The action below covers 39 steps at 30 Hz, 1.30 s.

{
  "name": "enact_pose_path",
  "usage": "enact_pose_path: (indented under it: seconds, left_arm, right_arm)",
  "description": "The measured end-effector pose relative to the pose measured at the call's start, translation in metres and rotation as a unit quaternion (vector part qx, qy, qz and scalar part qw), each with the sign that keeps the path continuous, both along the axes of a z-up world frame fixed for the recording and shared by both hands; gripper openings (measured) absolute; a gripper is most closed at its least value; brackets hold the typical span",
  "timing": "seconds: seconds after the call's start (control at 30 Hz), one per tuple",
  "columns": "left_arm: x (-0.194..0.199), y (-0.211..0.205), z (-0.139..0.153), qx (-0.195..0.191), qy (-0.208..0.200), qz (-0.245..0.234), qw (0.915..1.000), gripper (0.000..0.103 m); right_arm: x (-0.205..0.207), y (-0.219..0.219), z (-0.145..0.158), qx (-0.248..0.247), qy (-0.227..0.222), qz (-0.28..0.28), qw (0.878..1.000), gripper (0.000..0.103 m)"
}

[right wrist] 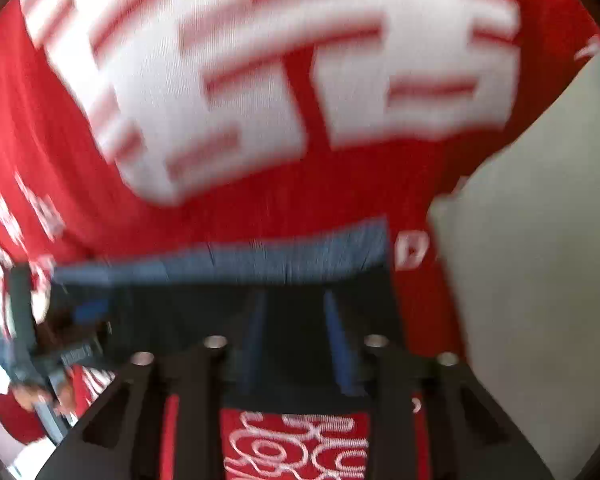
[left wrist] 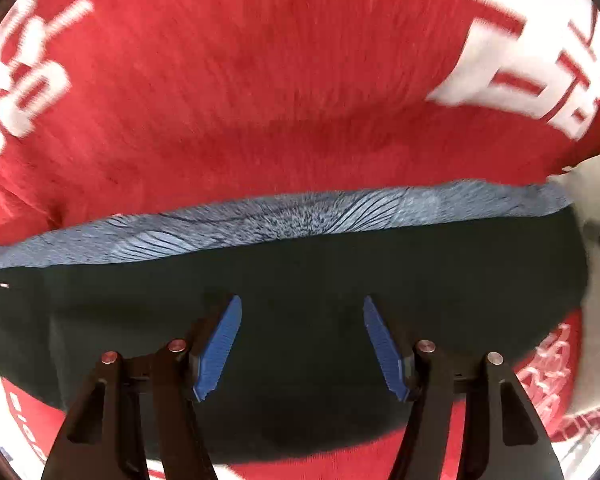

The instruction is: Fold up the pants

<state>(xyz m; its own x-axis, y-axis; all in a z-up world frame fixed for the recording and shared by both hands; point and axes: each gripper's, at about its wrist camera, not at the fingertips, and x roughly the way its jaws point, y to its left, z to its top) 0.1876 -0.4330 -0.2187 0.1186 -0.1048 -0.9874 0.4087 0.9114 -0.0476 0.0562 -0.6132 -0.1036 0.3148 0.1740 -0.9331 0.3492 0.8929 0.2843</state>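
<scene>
Here: dark pants (left wrist: 300,272) lie folded, lower centre of frame, on red cloth (left wrist: 260,80); blue-grey band (left wrist: 260,224) along top edge. Left gripper (left wrist: 302,344) released, hovering above fabric. Right gripper (right wrist: 296,332) parted, blurred, nothing visibly pinched. Fabric likely soft, light, limp; pinch edge or band.

A red cloth (left wrist: 260,80) printed with white characters covered the worktop, spreading ahead of the left gripper (left wrist: 302,344) and to both its sides. Directly on the cloth lay the dark pants (left wrist: 300,264), beneath the gripper, with a blue-grey patterned band (left wrist: 260,224) along their far edge. A pale bare surface (right wrist: 540,240) showed right of the right gripper (right wrist: 296,344).
</scene>
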Motion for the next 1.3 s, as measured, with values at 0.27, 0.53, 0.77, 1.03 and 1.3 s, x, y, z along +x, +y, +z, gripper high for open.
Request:
enact_pose_path:
  seconds: [0.27,0.53,0.77,1.03,1.3]
  left_arm:
    - [0.003,0.006,-0.022,-0.006,-0.027,0.013,0.9995,0.088]
    - [0.02,0.045,0.009,0.007,-0.059,0.039,0.9974,0.088]
    - [0.049,0.072,-0.029,0.033,-0.055,0.098,0.9931,0.102]
    - [0.033,0.132,-0.007,0.07,-0.062,0.095,0.9911,0.101]
    - [-0.018,0.183,-0.016,0.102,-0.036,0.106,0.9884,0.101]
  right_arm:
    - [0.027,-0.01,-0.051,-0.059,0.003,-0.022,0.998,0.021]
    - [0.008,-0.012,-0.024,-0.028,0.004,-0.077,0.997,0.042]
    - [-0.026,0.012,-0.043,-0.032,0.022,-0.066,0.997,0.043]
    - [-0.082,0.003,-0.012,-0.016,0.019,-0.124,0.992,0.043]
    - [-0.089,-0.014,-0.034,-0.003,0.027,-0.189,0.982,0.028]
